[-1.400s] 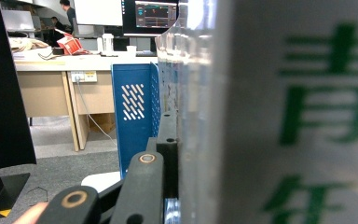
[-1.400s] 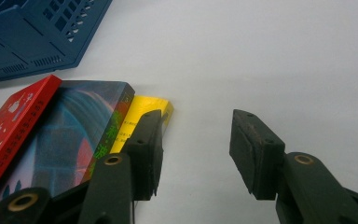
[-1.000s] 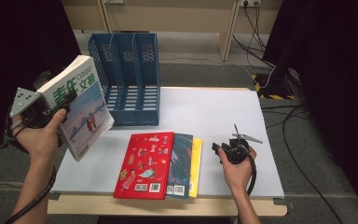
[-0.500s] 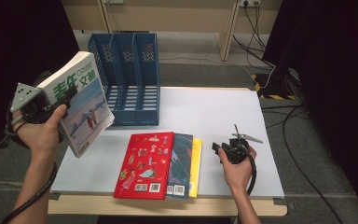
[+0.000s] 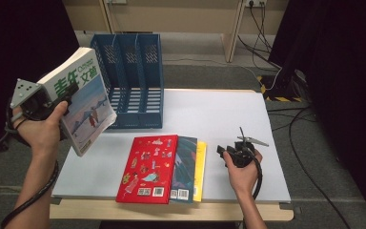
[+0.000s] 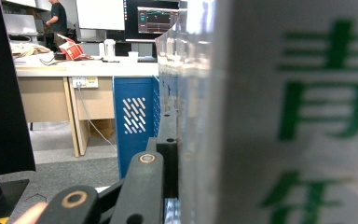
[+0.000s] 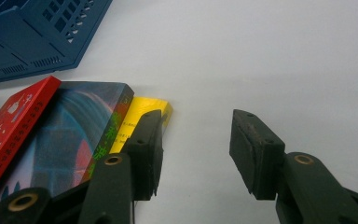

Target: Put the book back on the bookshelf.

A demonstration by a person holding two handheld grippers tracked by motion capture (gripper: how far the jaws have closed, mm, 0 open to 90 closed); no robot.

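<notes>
The magazine (image 5: 78, 100), white cover w/ green characters & a pale blue picture, is up in the air off the counter's (image 5: 219, 119) left edge, at about 9 o'clock from the counter's middle. It's tilted, spine side up, bottom corner hanging just over the counter edge. The left claw (image 5: 59, 98) is clamped on it; in the left gripper view one black jaw lies flat against the page edges, w/ the green print of the cover (image 6: 307, 112) blurred & close on the right. The left hand (image 5: 40, 129) grips the tool from below, cable looping down by the forearm.

Just beyond the magazine, at 11 o'clock, stands a blue file rack (image 5: 133, 76) w/ three slots, open tops, perforated walls. Mag is near its left side but apart from it.

At 6 o'clock, near the front edge, three books lie overlapped: red book (image 5: 145, 167) on top, a dark teal book (image 5: 186, 162) under it, a yellow book (image 5: 200, 167) lowest, peeking out right.

The right claw (image 7: 193, 149) sits low at 4 o'clock, just right of the yellow book, jaws wide apart w/ nothing between them but bare counter. Right hand (image 5: 240, 174) rests by it.
</notes>
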